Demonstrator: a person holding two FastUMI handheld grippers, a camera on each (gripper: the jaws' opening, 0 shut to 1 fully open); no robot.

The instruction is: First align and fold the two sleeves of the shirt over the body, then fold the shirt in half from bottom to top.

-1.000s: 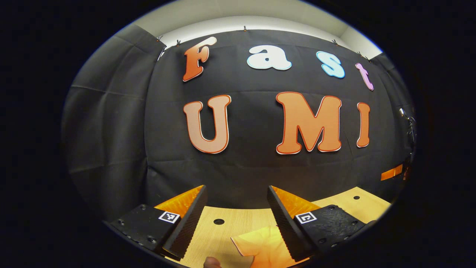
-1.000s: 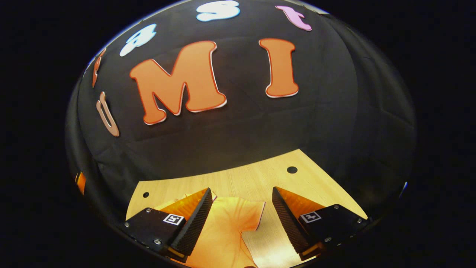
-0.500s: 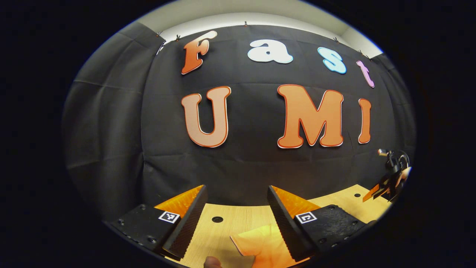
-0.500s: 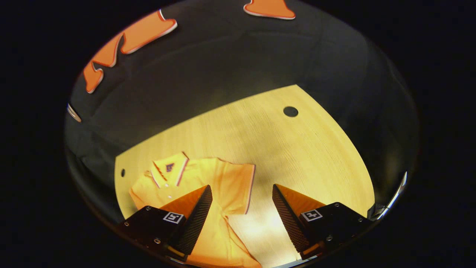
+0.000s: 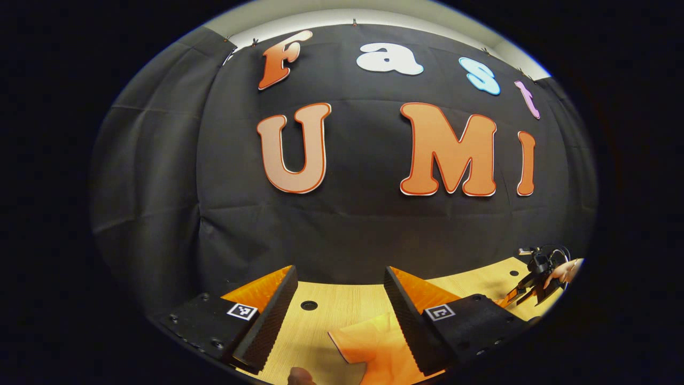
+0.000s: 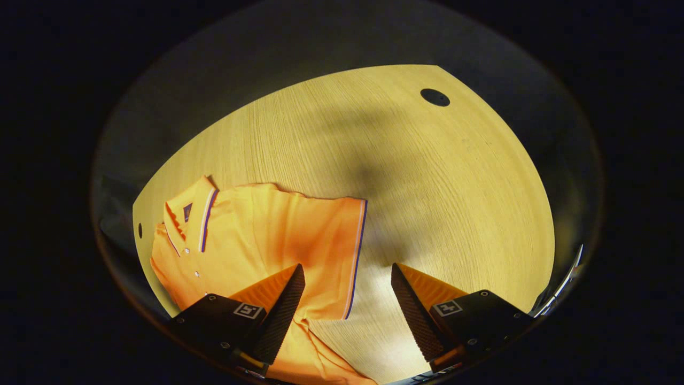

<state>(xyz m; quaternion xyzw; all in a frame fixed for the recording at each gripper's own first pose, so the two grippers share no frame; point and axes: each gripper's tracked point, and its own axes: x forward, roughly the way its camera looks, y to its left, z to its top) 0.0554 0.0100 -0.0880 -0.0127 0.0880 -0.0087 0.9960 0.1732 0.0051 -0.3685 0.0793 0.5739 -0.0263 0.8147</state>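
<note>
The desk point(image 6: 427, 176) is made of light wood with thin lines in it. It has small round holes: one hole point(image 6: 434, 97) sits far in front of the right tongs, up and to their right, and another hole point(image 5: 309, 305) sits just ahead of the left tongs, between their two fingers. Behind the desk hangs a black cloth wall point(image 5: 160, 187), and a pale strip of ceiling point(image 5: 374, 13) shows above it.

The left tongs point(image 5: 340, 299) are wide open and hold nothing. They hang above the desk. An orange bit of the shirt point(image 5: 374, 347) lies low between their fingers, close to the right finger (I cannot tell if it touches it). Far off to their right, near the desk's edge, the other tongs point(image 5: 526, 291) show small, with a hand point(image 5: 564, 270) holding them.

The right tongs point(image 6: 347, 305) are wide open too and hold nothing. They look down at the desk from above. The orange shirt point(image 6: 267, 235) lies flat on the desk, in front of them and to their left. Its collar point(image 6: 187, 219) is far to the left. One short sleeve point(image 6: 336, 251), with a striped edge, reaches into the gap between the fingers. The left finger point(image 6: 278, 310) is in front of the shirt's cloth, and the right finger point(image 6: 411, 310) is over bare wood.
</note>
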